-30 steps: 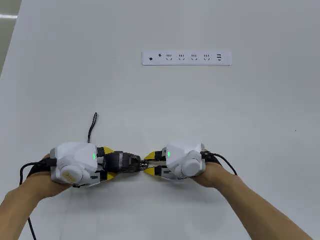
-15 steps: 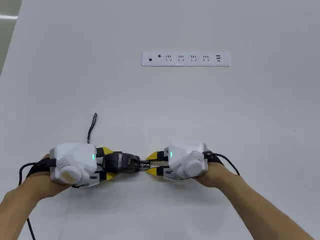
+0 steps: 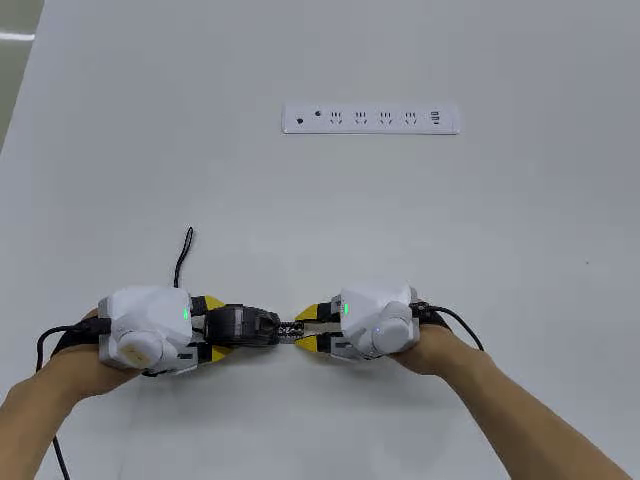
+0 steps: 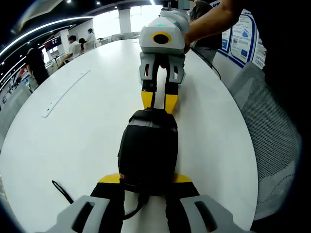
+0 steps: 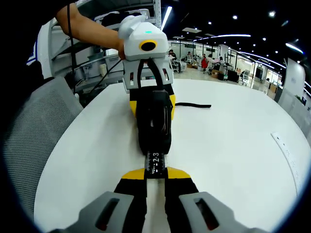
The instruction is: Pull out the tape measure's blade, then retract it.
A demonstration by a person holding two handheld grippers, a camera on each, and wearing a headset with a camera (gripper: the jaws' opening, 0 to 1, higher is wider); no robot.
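Note:
A black tape measure lies near the table's front edge, and my left gripper is shut on its case. In the left gripper view the case sits between the yellow fingertips. My right gripper faces it from the right, shut on the end of the blade. A short length of blade with printed numbers spans the gap from the case to my right gripper. The tape's black wrist strap trails off toward the back left.
A white power strip lies flat at the back of the white table. Black cables run back from both grippers along the person's hands. Chairs and distant people stand beyond the table's edges in the gripper views.
My right gripper has shifted slightly right, away from the case, and a short stretch of blade now shows between them. The left gripper and the case have stayed in place.

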